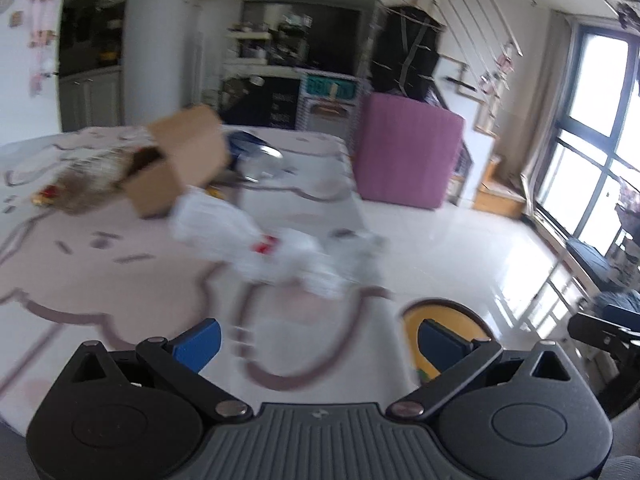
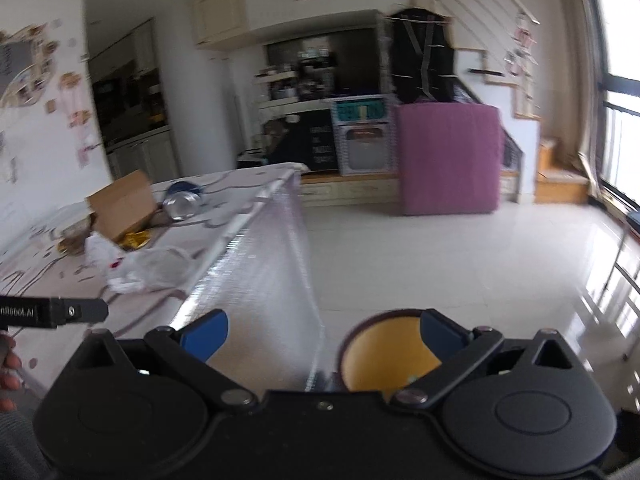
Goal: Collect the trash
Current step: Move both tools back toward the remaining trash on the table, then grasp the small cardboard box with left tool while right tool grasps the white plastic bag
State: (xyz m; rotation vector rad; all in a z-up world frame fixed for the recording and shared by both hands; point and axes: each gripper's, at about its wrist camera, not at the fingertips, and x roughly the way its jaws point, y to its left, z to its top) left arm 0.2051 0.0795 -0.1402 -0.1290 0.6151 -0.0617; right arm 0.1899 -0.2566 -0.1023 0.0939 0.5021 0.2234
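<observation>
Partly blurred: white plastic bag (image 1: 256, 240) on the table (image 1: 80, 280), one red mark visible, contents indistinct. Its long axis runs from the cardboard box (image 1: 184, 160) toward the table's right edge. One box, on its side; one bag; one yellow-lined bin (image 2: 388, 356) on the floor, half hidden. Left gripper (image 1: 318, 340) and right gripper (image 2: 324, 338): jaws spread, empty.

Table near part (image 1: 100, 280) bare; cardboard box (image 1: 188, 160), crumpled plastic (image 1: 256, 240) crowd far edge; floor (image 2: 460, 260) open.
</observation>
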